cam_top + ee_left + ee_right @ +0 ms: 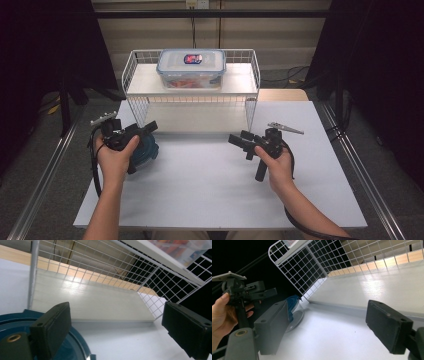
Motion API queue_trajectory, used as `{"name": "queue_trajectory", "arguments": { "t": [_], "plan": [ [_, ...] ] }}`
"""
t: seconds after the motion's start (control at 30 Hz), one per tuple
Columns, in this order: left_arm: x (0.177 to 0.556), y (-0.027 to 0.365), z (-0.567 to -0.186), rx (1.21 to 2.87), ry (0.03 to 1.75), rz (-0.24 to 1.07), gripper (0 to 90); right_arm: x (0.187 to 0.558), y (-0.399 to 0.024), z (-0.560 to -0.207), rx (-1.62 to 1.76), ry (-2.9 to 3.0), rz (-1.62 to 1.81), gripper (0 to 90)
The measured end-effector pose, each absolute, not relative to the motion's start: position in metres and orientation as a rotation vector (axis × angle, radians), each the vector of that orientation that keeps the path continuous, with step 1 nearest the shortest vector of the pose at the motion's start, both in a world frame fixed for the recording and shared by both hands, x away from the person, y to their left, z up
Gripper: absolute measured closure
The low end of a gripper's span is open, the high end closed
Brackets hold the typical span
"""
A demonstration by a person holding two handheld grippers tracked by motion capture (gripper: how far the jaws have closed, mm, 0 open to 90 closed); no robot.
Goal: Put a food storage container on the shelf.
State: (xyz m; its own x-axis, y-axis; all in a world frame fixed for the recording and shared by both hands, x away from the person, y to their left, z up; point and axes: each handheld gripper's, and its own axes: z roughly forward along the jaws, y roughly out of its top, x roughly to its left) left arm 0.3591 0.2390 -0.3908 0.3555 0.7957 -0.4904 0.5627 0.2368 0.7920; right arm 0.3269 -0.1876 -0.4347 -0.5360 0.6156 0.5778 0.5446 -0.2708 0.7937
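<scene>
1. Two tongs over the white bench (210,190) in the high view, one per hand: left tongs (146,128) above a single blue round lid-like object (145,150) at the bench's left side, right tongs (240,142) near mid-bench, pointing left. One white wire rack (192,87) along the far edge, one clear lidded box (191,68) on its top shelf, orange contents inside. One grey three-cornered plate on each of the tongs. Wide bare bench surface between the hands and toward the near edge; open gap under the rack's shelf.

2. Two black jaws set well apart in the left gripper view, nothing between them. Left tongs (117,322) directly over the rim of the blue round object (75,345), touching or not cannot be told. Ahead, the rack's lower board (95,302), bounded by mesh walls at both ends; clear box (185,250) at the upper right corner, on the shelf above.

3. Two jaws likewise wide apart in the right gripper view, gripping nothing; right tongs (337,325) over bare bench. Farther off at left, the other hand (222,315) with the left tongs (265,291), and beneath them the blue object (292,305), close beside the rack's corner leg. Rack mesh (312,267) rising behind; free bench surface from the jaws up to the board's front edge.
</scene>
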Motion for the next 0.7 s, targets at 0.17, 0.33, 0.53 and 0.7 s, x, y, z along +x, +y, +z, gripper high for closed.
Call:
{"name": "queue_trajectory", "arguments": {
  "t": [0.17,0.33,0.53,0.7],
  "plan": [
    [0.361,0.247,-0.393,1.423,1.341,0.243,9.1,0.327,-0.187,-0.435,1.478,1.872,1.95,18.3],
    [0.362,0.257,-0.393,1.418,1.355,0.263,9.3,0.327,-0.187,-0.435,1.474,1.877,1.95,18.4],
    [0.364,0.271,-0.399,1.429,1.396,0.277,10.2,0.326,-0.187,-0.435,1.477,1.88,1.953,18.4],
    [0.367,0.278,-0.402,1.442,1.428,0.284,9.7,0.327,-0.186,-0.437,1.47,1.883,1.946,18.5]
  ]
}}
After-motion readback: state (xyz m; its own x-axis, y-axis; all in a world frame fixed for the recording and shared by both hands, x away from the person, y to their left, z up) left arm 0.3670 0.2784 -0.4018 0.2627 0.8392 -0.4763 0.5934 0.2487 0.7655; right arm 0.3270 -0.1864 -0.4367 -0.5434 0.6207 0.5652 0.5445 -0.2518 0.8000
